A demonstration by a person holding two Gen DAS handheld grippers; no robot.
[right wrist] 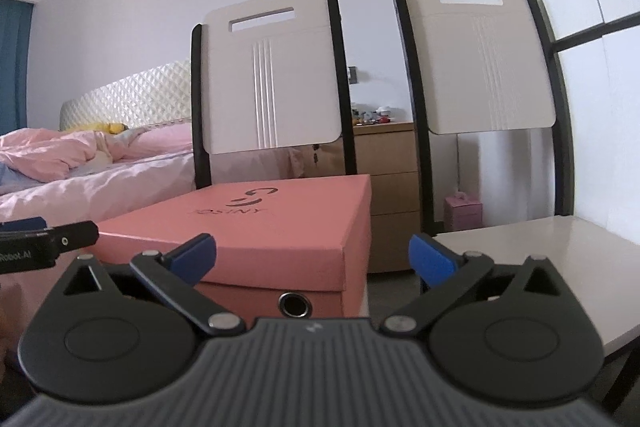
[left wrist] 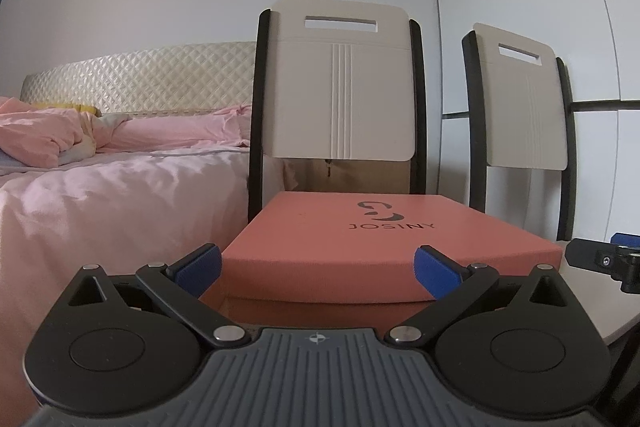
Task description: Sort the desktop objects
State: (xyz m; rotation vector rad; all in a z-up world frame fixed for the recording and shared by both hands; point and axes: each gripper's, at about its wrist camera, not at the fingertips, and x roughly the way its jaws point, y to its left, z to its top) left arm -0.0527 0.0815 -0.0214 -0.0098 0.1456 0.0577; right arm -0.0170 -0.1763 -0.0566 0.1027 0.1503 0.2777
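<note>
- A bed (left wrist: 100, 187) with pink covers is on the far left.
- The left gripper (left wrist: 318, 269) has its blue fingers wide apart, holding nothing. The pink box (left wrist: 360, 235) is just in front of it.
- The box sits on a white table (right wrist: 560, 267), at its left end.
- The right gripper (right wrist: 312, 259) is spread wide too, and empty. The box corner is near its left finger, maybe not touching.
- Two white chairs (right wrist: 272, 75) stand behind the table.
- A wood dresser (right wrist: 390, 187) is between them.
</note>
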